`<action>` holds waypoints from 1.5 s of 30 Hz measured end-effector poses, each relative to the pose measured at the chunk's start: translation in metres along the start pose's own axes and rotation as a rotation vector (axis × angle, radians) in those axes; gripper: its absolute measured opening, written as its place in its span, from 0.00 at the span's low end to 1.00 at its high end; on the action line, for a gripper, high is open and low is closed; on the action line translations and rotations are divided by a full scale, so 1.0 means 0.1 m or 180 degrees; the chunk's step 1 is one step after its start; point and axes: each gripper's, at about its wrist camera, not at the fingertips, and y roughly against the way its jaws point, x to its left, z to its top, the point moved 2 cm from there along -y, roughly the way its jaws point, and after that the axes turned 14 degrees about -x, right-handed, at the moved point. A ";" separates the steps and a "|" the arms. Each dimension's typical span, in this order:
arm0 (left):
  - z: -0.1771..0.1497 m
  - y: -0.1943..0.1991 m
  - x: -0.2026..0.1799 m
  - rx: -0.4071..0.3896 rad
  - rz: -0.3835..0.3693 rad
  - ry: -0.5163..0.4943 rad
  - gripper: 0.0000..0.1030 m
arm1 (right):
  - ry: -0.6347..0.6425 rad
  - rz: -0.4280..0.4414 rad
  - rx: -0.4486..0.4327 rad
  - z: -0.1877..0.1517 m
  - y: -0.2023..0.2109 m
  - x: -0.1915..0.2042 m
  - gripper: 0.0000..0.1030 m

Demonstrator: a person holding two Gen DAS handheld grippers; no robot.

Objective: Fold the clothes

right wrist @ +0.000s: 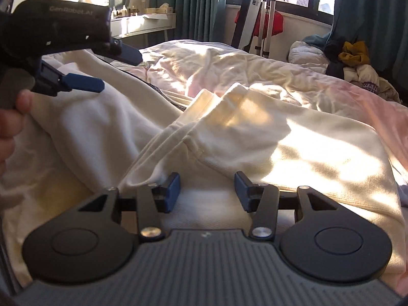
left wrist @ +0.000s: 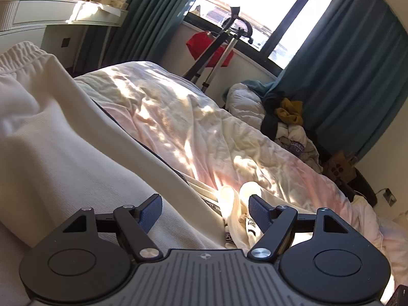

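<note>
Cream knit trousers lying spread across the bed, thick and ribbed, rumpled into soft folds, with a gathered elastic waistband showing far left in the left wrist view and a dark zip edge peeking from beneath. Lying striped with sunlight and shade. One garment being handled; two grippers in play. Left gripper hovering low over the cloth edge, jaws wide and gripping nothing, a hand wrapped round its handle. Right gripper sitting close above a fold, jaws likewise wide and empty. Crumpled pale sheets covering the bed. Beyond, teal curtains framing a bright window, a red cloth draped on a metal stand, one heap of laundry at the far corner, a white table crowded with small bottles.
</note>
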 end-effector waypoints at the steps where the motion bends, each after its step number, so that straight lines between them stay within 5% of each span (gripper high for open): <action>1: 0.04 0.04 0.04 -0.0029 0.0046 0.0035 0.75 | -0.0023 -0.0012 0.0004 0.01 0.02 0.00 0.48; 10: 0.57 0.56 0.65 -0.0154 0.0875 0.0242 0.80 | -0.0290 -0.0242 -0.0043 0.11 0.25 -0.15 0.49; 13: 0.67 0.61 0.95 -0.0017 0.1214 0.0380 0.80 | -0.0051 -0.0452 -0.0109 0.14 0.32 -0.16 0.49; 17: 0.63 0.59 1.34 0.0228 0.1406 0.0581 0.80 | -0.0332 -0.0486 -0.0093 0.17 0.40 -0.31 0.49; 20: 0.58 0.50 1.57 0.0291 0.1425 0.0868 0.80 | -0.0395 -0.0562 -0.0033 0.16 0.39 -0.39 0.49; 26: 0.64 0.43 1.87 -0.0013 0.1362 0.1331 0.82 | -0.0323 -0.0690 0.0275 -0.06 0.06 -0.46 0.51; 32: 0.71 0.32 2.09 -0.0220 0.1312 0.1495 0.80 | -0.0381 -0.0550 0.0075 0.01 0.05 -0.38 0.51; 34: 0.72 0.29 2.07 -0.0273 0.1364 0.1445 0.78 | -0.0284 -0.0563 0.0122 -0.03 -0.03 -0.34 0.51; 42: 0.96 0.30 1.43 -0.0625 0.1364 0.0495 0.25 | -0.0256 -0.0588 0.0143 0.00 -0.06 -0.30 0.51; 45: 1.11 0.36 0.93 -0.0823 0.1241 0.0107 0.22 | -0.0278 -0.0562 0.0145 0.01 -0.03 -0.32 0.51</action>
